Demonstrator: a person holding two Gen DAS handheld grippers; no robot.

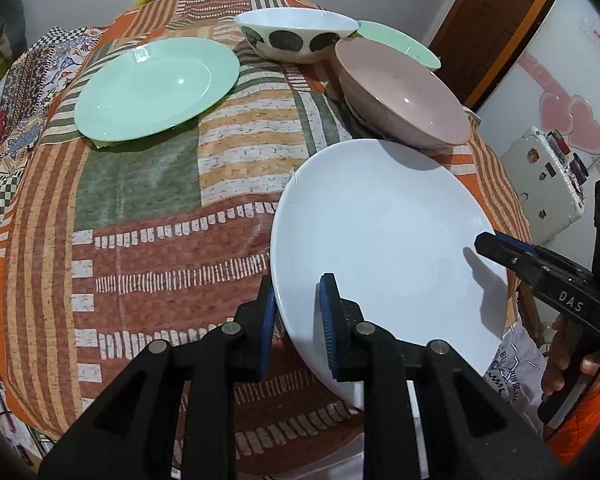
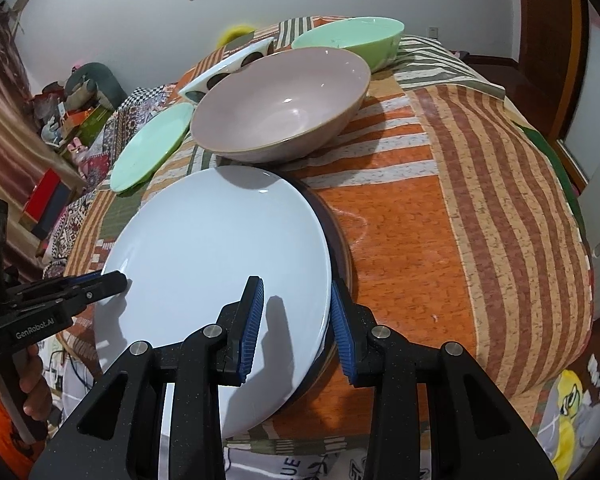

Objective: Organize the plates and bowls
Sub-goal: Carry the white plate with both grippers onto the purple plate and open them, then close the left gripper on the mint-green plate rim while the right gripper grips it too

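A large white plate (image 1: 384,240) (image 2: 220,276) is held between both grippers near the table's front edge. My left gripper (image 1: 298,328) straddles its left rim, one blue pad above and one below. My right gripper (image 2: 298,324) straddles its right rim the same way; it also shows in the left wrist view (image 1: 500,250). A dark plate (image 2: 338,248) lies under the white one. Behind stand a pink bowl (image 1: 404,92) (image 2: 280,100), a white bowl with dark spots (image 1: 296,34) (image 2: 224,70), a green bowl (image 1: 400,42) (image 2: 352,38) and a green plate (image 1: 156,88) (image 2: 152,148).
The table is covered with an orange, green and brown patterned cloth (image 1: 140,208) (image 2: 460,208). A white fridge (image 1: 560,100) stands to the right. Cluttered shelves (image 2: 60,120) lie past the table's left side.
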